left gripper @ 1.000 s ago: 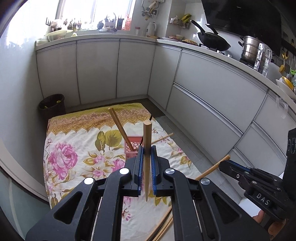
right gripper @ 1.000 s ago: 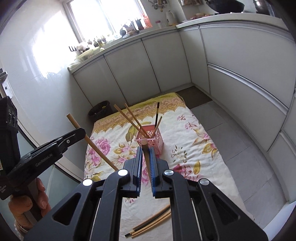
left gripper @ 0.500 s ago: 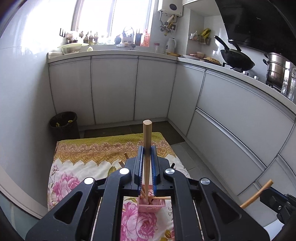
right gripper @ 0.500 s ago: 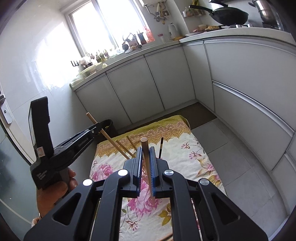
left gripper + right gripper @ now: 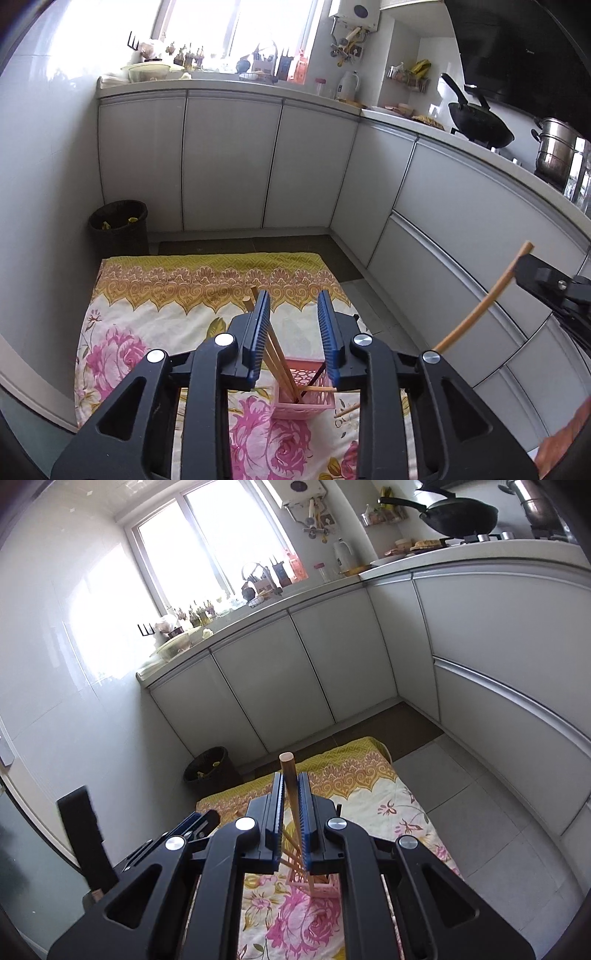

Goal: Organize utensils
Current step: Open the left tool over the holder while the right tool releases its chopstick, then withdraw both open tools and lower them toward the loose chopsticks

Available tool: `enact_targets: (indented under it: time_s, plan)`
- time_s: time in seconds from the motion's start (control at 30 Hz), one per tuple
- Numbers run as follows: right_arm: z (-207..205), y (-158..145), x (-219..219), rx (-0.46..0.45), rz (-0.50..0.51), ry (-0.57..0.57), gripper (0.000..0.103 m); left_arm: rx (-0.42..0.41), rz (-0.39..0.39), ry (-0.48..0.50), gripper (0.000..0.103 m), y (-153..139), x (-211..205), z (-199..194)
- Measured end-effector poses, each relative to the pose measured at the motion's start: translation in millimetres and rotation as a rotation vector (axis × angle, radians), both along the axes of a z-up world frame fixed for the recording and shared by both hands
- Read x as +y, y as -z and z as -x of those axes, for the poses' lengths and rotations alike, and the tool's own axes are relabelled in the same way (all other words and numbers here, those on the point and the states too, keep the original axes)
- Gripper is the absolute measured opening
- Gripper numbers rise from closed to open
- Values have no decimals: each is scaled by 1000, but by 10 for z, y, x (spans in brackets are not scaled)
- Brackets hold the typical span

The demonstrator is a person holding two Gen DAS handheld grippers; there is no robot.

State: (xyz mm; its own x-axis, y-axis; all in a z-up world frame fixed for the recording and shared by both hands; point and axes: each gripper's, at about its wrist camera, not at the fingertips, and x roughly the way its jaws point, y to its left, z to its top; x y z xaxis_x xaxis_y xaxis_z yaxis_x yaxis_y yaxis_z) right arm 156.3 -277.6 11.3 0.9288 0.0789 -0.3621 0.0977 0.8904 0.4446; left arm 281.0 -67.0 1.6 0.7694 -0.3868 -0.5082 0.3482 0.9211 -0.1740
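In a kitchen, the right gripper [image 5: 291, 805] hangs above and slightly short of the pink basket [image 5: 304, 400] on the floral cloth [image 5: 122, 343], its jaws clamped on a chopstick [image 5: 290, 782] that stands almost upright, tip aimed down at the basket's near rim. The basket lies ahead of and below both tools, and already holds several sticks leaning left. The left gripper [image 5: 293, 332] is directly over it, jaws opening with nothing pressed between the pads; the basket's sticks show through the gap. The right-hand stick looks next to drop.
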Motion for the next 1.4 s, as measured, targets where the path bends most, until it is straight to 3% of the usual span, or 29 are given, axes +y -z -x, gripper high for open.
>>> enact_targets:
  time_s: [0.13,0.37,0.4,0.47,0.57,0.77,0.87,1.07,1.13,1.27,1.4]
  plan:
    - [-182,-36,62,-33,28,18,8,-43,57,-26,38,-124,238,192]
    - [-474,176,213,-27,64,35,11,-51,69,-72,39,-60,503,333]
    - [-510,223,228,-18,65,38,16,-47,70,-79,40,-36,530,334]
    - [-574,331,242,11,56,37,59,-34,76,-81,43,3,577,321]
    - [-588,412,265,19,68,61,74,-23,80,-93,43,56,650,317]
    - [-512,424,269,25,97,113,92,-15,80,-96,50,88,680,345]
    - [-424,400,247,24,121,138,95,-23,75,-98,57,75,672,396]
    - [-149,304,138,11,173,221,96,-58,42,-114,80,-7,644,548]
    - [-54,290,88,24,195,249,96,-58,15,-104,97,-13,608,605]
    - [155,333,11,61,234,288,96,-30,-56,-63,96,36,467,698]
    - [385,476,-44,113,252,302,96,14,-178,10,96,192,218,781]
